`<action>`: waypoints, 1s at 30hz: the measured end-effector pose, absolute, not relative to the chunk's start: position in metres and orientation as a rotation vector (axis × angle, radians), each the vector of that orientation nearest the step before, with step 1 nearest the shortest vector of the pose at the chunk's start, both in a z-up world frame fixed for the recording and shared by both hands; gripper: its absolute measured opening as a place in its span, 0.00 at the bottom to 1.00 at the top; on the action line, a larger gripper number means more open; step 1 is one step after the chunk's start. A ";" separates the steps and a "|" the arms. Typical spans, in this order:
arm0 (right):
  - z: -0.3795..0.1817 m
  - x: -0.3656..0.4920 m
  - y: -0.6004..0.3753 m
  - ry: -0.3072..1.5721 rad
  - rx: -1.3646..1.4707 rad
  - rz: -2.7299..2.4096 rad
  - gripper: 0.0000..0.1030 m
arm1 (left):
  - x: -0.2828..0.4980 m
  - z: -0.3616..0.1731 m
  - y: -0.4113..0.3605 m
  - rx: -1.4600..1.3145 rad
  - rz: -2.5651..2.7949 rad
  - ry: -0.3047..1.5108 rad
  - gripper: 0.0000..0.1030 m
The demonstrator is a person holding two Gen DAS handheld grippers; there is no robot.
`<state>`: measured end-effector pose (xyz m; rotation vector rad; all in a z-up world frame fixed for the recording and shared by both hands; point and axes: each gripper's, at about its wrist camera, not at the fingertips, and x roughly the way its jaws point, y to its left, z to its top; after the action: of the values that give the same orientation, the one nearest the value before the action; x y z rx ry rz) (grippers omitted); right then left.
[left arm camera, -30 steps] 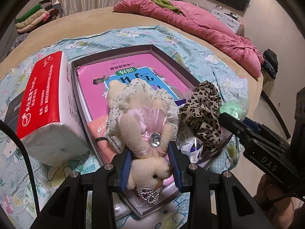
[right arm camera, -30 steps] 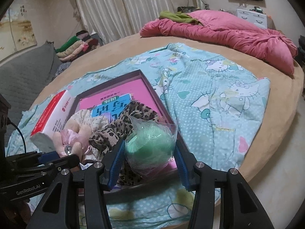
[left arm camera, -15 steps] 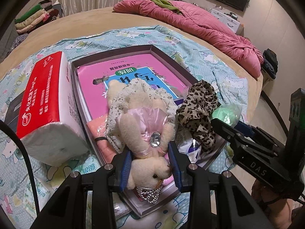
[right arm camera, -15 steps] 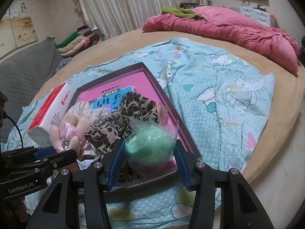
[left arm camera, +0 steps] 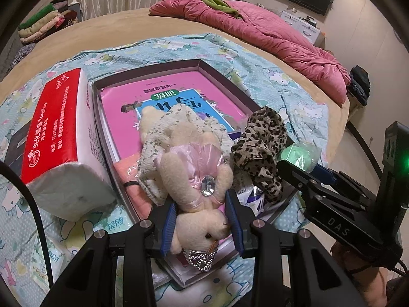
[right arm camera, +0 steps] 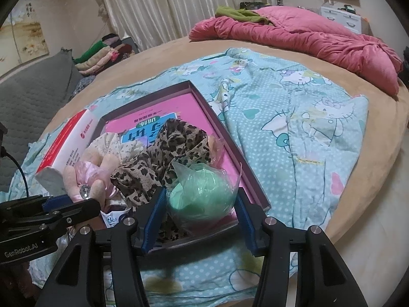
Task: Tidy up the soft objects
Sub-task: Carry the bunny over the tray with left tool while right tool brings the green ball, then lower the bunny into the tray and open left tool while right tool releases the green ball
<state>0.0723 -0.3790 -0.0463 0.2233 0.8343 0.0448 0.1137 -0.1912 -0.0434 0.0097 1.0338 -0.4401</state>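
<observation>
A shallow purple box (left arm camera: pixel 225 80) (right arm camera: pixel 219 125) lies on the bed with a pink book inside. My left gripper (left arm camera: pixel 202 220) is shut on a cream plush rabbit (left arm camera: pixel 189 168) in a pink dress, lying over the box's near edge; it also shows in the right wrist view (right arm camera: pixel 89 176). My right gripper (right arm camera: pixel 199 209) is shut on a green soft ball in a clear bag (right arm camera: pixel 202 194), held over the box's near right corner; the ball also shows in the left wrist view (left arm camera: pixel 299 153). A leopard-print cloth (left arm camera: pixel 260 143) (right arm camera: pixel 176 148) lies in the box between the two.
A red-and-white tissue pack (left arm camera: pixel 58 138) (right arm camera: pixel 69 140) lies left of the box. A light blue cartoon blanket (right arm camera: pixel 294 128) covers the tan round bed. A pink quilt (left arm camera: pixel 268 30) lies at the back, and folded clothes (left arm camera: pixel 46 23) are stacked at the far left.
My right gripper has carried the bagged green ball forward and left, over the box's corner beside the leopard cloth. My left gripper and the rabbit have stayed put.
</observation>
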 end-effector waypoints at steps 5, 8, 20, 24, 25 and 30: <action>-0.044 0.069 -0.382 0.828 0.232 0.025 0.62 | 0.112 -0.040 -0.193 0.005 -0.449 1.036 0.36; -0.041 0.067 -0.385 0.818 0.242 0.018 0.66 | 0.111 -0.039 -0.192 -0.002 -0.448 1.036 0.37; -0.016 0.055 -0.390 0.740 0.273 0.003 0.73 | 0.107 -0.034 -0.185 -0.010 -0.451 1.036 0.45; -0.009 0.053 -0.387 0.725 0.269 0.006 0.73 | 0.103 -0.026 -0.184 -0.001 -0.450 1.017 0.53; -0.007 0.053 -0.387 0.722 0.268 0.006 0.73 | 0.103 -0.024 -0.183 0.000 -0.449 1.011 0.54; 0.001 0.050 -0.382 0.710 0.261 0.012 0.75 | 0.098 -0.013 -0.177 -0.002 -0.438 0.990 0.58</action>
<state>0.0503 -0.3820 0.0012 0.2608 0.7097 0.0116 0.0982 -0.1766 -0.0134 -0.0015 0.9903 -0.4385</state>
